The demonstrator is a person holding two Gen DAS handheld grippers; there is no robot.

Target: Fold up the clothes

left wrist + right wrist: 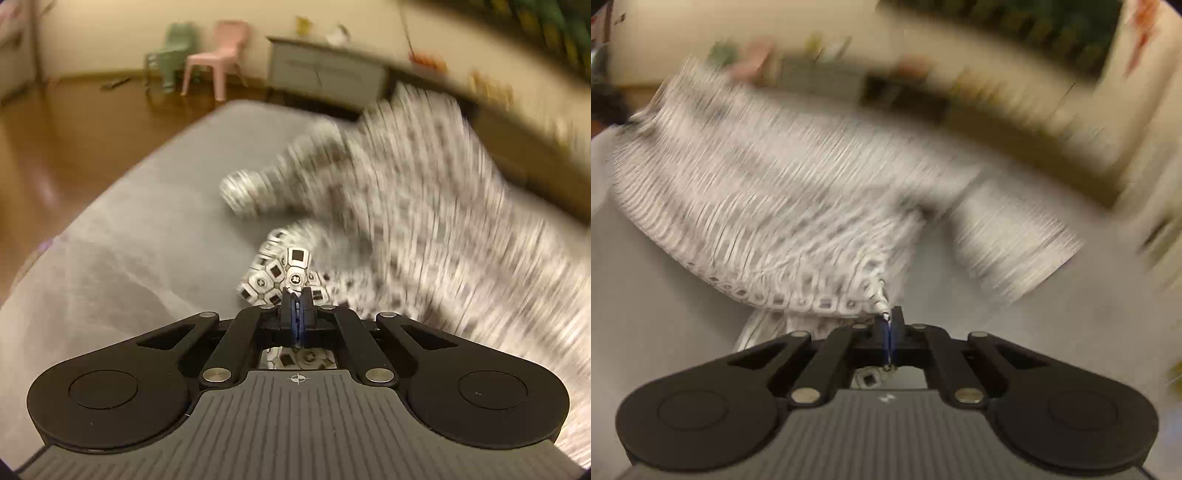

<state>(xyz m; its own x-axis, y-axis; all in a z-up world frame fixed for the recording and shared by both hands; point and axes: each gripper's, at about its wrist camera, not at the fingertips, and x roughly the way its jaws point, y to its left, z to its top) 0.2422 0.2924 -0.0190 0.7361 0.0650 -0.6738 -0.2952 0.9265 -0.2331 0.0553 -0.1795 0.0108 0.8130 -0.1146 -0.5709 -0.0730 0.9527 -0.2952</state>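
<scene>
My left gripper (pixel 295 295) and right gripper (pixel 888 321) are both clamped on the patterned garment (pixel 406 192), which hangs blurred ahead of them over the grey bed (pixel 129 229).

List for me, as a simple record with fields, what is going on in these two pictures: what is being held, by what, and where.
garment: white patterned garment with dark squares, blurred by motion
surface: grey padded surface under the garment
left gripper: jaws shut on a bunched part of the garment
right gripper: jaws shut on the garment's edge
garment state: spread between the two grippers, one sleeve trailing on the grey surface
background: pink chair, green chair, grey cabinet, wooden floor
fold: not yet visible
</scene>
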